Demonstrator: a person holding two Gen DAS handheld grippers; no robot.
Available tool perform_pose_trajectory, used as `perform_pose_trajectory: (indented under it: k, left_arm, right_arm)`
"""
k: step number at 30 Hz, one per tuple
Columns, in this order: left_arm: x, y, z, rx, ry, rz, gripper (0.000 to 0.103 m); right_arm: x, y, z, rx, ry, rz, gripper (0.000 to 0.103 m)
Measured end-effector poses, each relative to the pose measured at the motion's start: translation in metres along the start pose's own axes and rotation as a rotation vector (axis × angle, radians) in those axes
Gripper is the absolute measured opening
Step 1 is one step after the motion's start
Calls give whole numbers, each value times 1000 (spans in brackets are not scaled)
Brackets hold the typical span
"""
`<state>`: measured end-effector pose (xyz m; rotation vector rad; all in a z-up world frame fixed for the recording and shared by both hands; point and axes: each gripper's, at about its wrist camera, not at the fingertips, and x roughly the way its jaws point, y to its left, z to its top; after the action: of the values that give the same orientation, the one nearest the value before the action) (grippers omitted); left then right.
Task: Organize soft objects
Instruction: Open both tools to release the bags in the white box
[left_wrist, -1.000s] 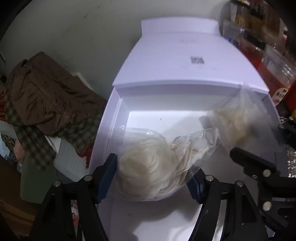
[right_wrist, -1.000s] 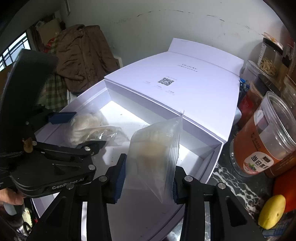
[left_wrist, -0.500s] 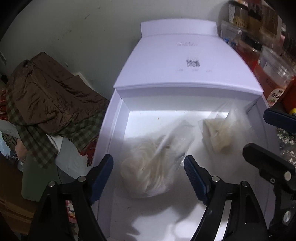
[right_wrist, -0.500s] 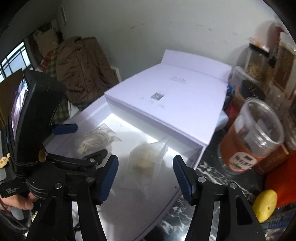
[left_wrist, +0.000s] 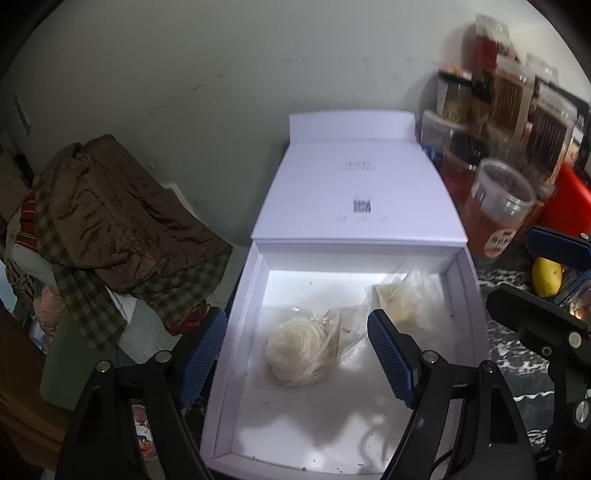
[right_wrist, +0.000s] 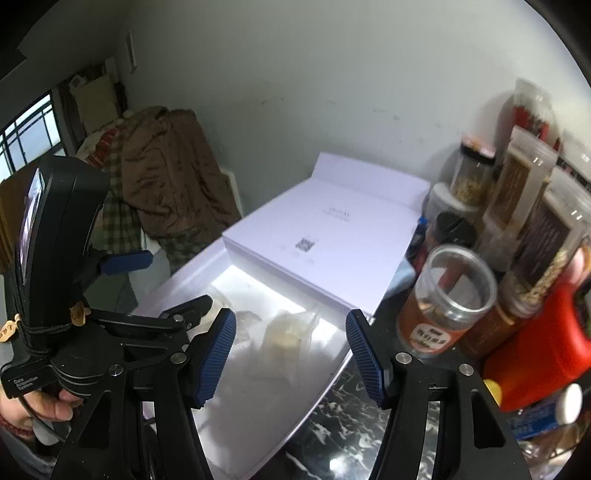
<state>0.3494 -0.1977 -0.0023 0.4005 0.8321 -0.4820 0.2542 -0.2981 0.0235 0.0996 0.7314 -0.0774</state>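
Two clear plastic bags of soft cream-white material lie in the open white box (left_wrist: 236, 332). The rounder bag (left_wrist: 303, 350) lies mid-box, the flatter bag (left_wrist: 402, 299) at its far right corner. My left gripper (left_wrist: 295, 354) is open and empty, raised above the rounder bag. My right gripper (right_wrist: 291, 350) is open and empty, raised above the flatter bag (right_wrist: 288, 332). The box (right_wrist: 280, 435) and the left gripper's body (right_wrist: 55, 258) also show in the right wrist view.
The box's white lid (left_wrist: 354, 199) lies behind it against the wall. Jars and containers (right_wrist: 447, 302) crowd the dark marble counter (right_wrist: 351, 435) on the right, with a red canister (right_wrist: 546, 347) and a yellow lemon (left_wrist: 546, 271). Brown and checked clothes (left_wrist: 99, 225) are piled at left.
Both grippers opened and let go of their bags, which now lie in the box. Both grippers then rose and pulled back from the box.
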Motion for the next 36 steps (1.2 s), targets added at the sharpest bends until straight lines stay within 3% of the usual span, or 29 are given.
perform_pose_trajectory:
  k: [17,26,36]
  left_arm:
    - [-109,17,-3,-56,-175,-11,79]
    - [-173,20,-21,-69,-285,-11,79]
    - [-220,21,-50,-82,-353,-19,79]
  right_arm:
    - [-105,24,5,-61,-184,-17,66]
    - [-160,43,-9,-98,-284,-8,72]
    - [-205,59,-33,-120,-359,8,79]
